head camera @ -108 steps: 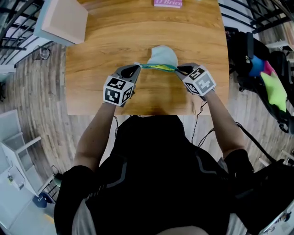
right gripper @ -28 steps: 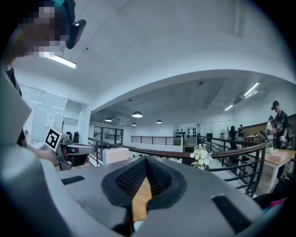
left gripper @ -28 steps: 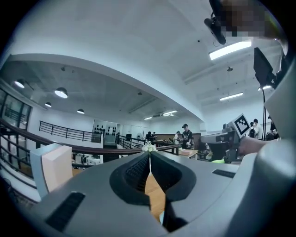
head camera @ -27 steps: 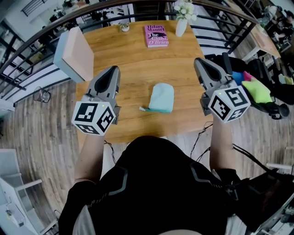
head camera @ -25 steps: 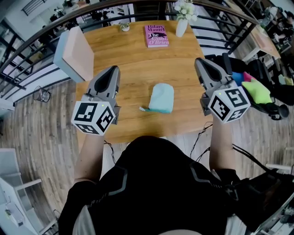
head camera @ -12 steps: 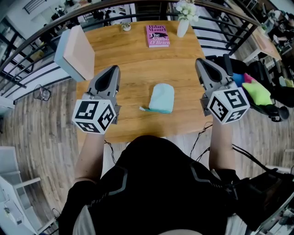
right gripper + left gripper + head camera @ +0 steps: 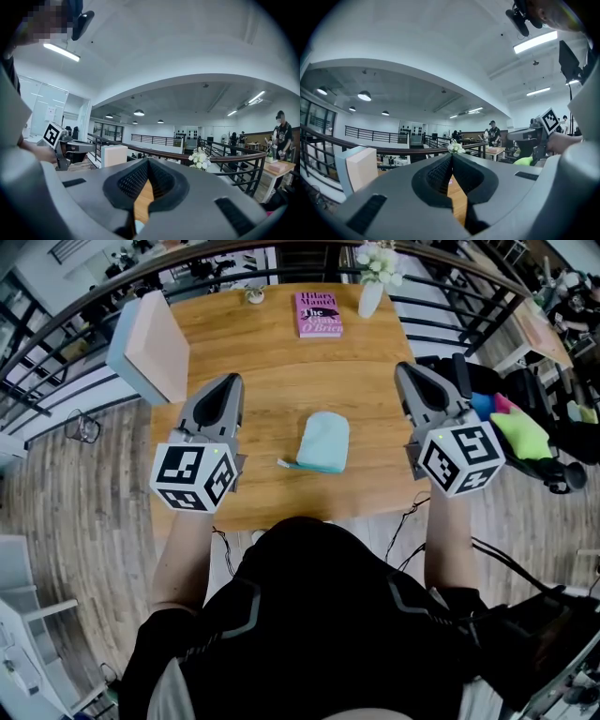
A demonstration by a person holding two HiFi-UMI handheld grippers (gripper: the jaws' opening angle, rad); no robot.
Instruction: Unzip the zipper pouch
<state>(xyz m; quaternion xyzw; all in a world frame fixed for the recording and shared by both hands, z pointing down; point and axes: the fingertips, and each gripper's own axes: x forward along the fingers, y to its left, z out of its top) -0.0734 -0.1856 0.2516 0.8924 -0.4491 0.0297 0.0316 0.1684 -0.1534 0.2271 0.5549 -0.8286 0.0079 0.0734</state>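
pink book | vase (white flowers) | box | wooden table

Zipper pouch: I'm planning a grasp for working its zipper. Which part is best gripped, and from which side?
Probably the thin tab sticking out from the near left corner of the zipper pouch. The pouch lies flat on the table, so this tab is the easiest part to pinch. Come low from the left with the left gripper, which is shut and must open first.

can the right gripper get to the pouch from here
Probably yes: the pouch lies in the open on the table, nothing between it and the right gripper, whose shut jaws must open first.
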